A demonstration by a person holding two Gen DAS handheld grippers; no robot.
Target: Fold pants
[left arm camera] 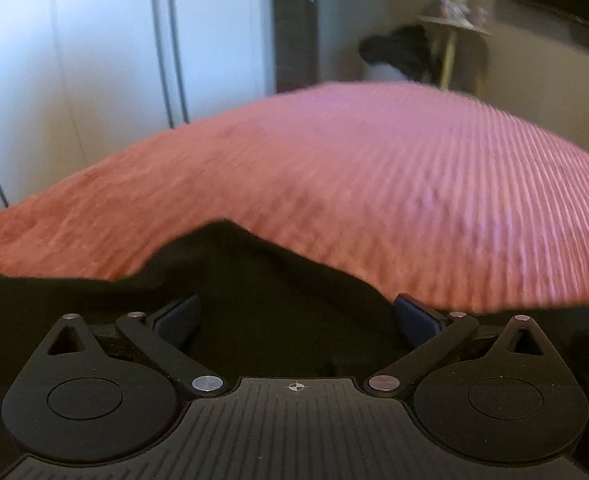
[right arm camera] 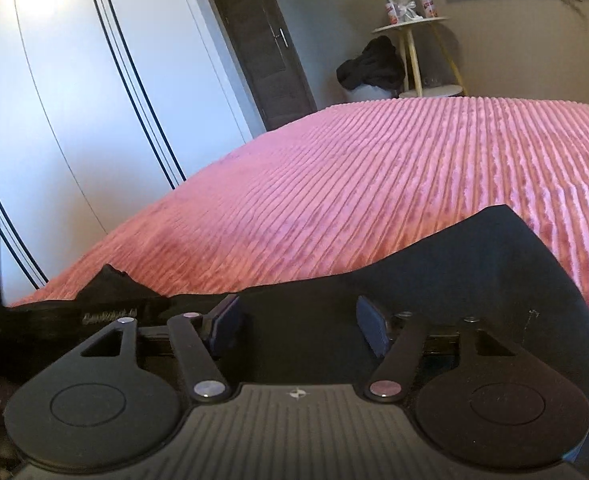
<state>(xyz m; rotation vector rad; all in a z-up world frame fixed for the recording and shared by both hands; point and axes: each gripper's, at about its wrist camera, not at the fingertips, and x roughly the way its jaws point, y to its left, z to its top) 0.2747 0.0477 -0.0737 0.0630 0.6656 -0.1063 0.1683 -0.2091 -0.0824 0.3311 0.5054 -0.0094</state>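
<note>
Pants (right arm camera: 434, 280) of dark, matte cloth lie on a bed, at the near edge of its pink bedspread (right arm camera: 374, 184), directly under both tools. Left gripper (left arm camera: 294, 320): jaws released and standing wide, dark fabric beneath them but nothing pinched between the pads. Right gripper (right arm camera: 298, 326): jaws part-way apart over the cloth; no pad visibly presses on it, so it reads as not grasping. Progress, as a judgement: the garment appears partly gathered, with a smooth raised flap at the right and a ragged, peaked edge toward the left (a band with pale lettering shows there), so at least one more fold and a flattening seem left. The bedspread is plush, with fine parallel ribs running across it; the pants are soft, limp and creased. Behind stand a white wardrobe (right arm camera: 74, 100) and a small round side table (right arm camera: 414, 24)
</note>
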